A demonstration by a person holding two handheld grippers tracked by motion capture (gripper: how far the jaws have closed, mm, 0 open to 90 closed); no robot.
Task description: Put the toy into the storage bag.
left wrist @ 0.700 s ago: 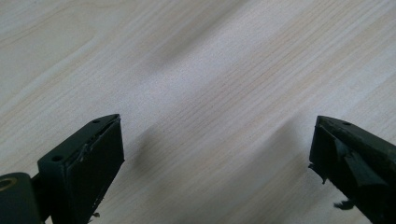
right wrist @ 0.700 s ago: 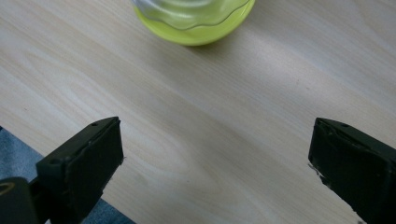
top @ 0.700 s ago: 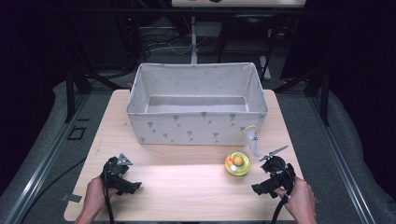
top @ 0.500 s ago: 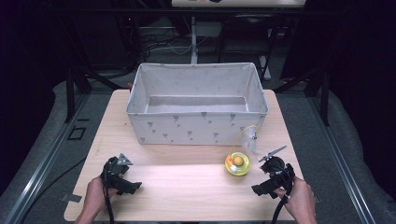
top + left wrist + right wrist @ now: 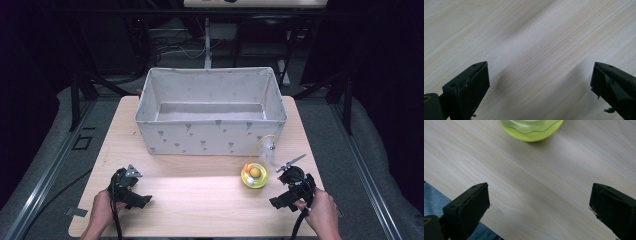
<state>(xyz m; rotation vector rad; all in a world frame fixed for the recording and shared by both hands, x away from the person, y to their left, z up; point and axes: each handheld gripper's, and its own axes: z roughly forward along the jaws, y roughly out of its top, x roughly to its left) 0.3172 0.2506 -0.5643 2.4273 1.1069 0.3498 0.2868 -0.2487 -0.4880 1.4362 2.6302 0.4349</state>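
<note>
1. Pale wood with a fine straight grain makes up the table (image 5: 200, 195); no brand, label or readable writing can be made out on it or on anything that stands on it.
2. Grey-white fabric forms the rectangular bin (image 5: 210, 132) at the far half of the table, open at the top, soft-walled, printed with small dark motifs too small to identify.
3. Just in front of the bin's near right corner sits a round yellow-green toy (image 5: 254, 175) with an orange ball inside and a thin curved wire rising from it toward a pale tuft; in the right gripper view its glossy yellow-green rim (image 5: 531, 130) lies at the top edge.
4. A broad bare strip of tabletop runs between the bin's near wall and the table's near edge.
5. The left gripper (image 5: 131, 192), held in the left hand (image 5: 102, 212), rests near the near left part of the table, jaws spread wide over bare wood with nothing between them.
6. The right gripper (image 5: 290, 192), held in the right hand (image 5: 320, 212), sits just right of the toy and close to the table's right edge, jaws wide apart and holding nothing.
</note>
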